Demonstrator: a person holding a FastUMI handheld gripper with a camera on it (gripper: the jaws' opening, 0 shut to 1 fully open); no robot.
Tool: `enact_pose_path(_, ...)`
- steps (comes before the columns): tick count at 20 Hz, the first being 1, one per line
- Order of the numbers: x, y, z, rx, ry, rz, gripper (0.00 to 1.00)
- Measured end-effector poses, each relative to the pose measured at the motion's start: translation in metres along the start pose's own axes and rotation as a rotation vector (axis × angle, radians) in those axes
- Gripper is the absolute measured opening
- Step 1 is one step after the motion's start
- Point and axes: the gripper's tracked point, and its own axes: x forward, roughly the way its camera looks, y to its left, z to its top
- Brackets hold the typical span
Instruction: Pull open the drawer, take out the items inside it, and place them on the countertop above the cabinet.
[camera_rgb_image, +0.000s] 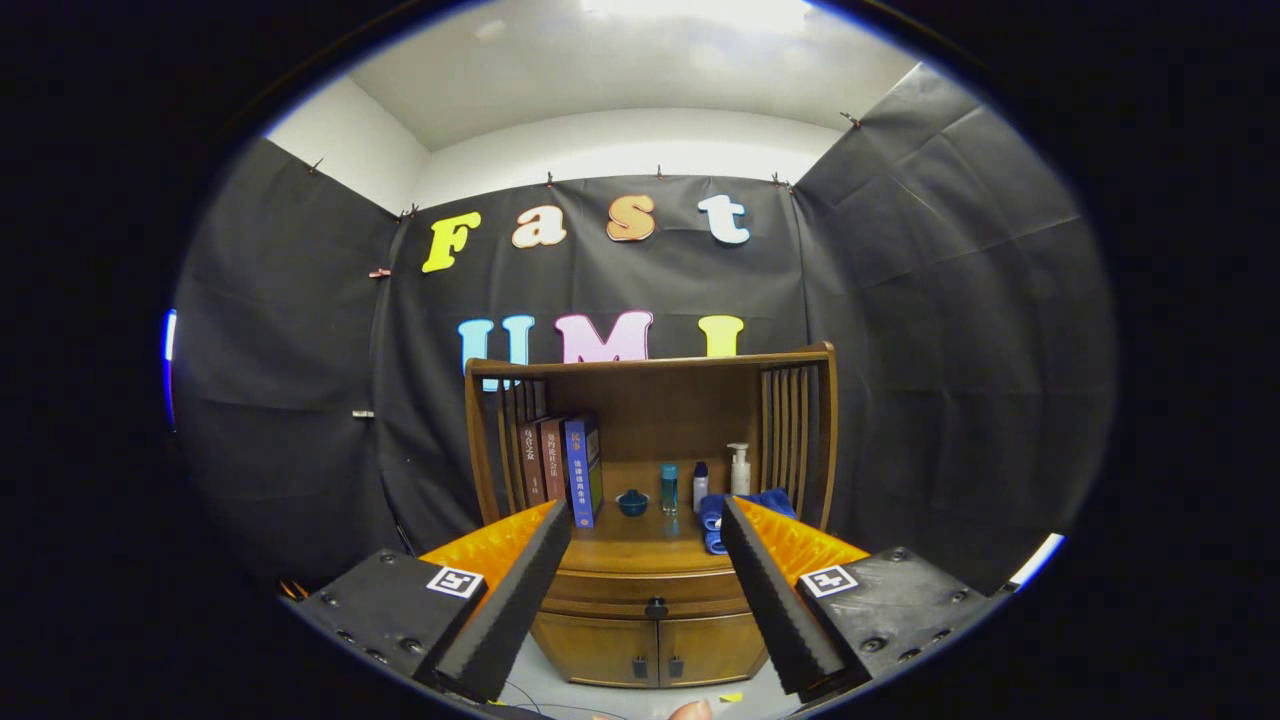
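Observation:
A wooden cabinet (650, 620) stands against the booth wall, well beyond my fingers. Its drawer (655, 592) is closed, with a small dark knob (656, 607) at its middle. The countertop (640, 550) above it carries several items under a wooden hutch. My gripper (648, 575) is open and holds nothing; the drawer front shows in the gap between its two fingers. The drawer's contents are hidden.
On the countertop stand several books (560, 465) at the left, a small blue bowl (632, 502), a teal bottle (669, 488), a small bottle (700, 486), a white pump bottle (739, 470) and a blue towel (714, 520). Two lower doors (650, 652) sit under the drawer.

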Motion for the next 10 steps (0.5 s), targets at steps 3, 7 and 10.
enact_pose_path(3,0.024,0.0,-0.023,-0.027,-0.003,0.013,0.99)
enact_pose_path(7,0.061,0.012,-0.08,0.001,0.024,0.054,0.99)
enact_pose_path(10,0.09,0.009,-0.132,0.02,0.051,0.043,0.99)
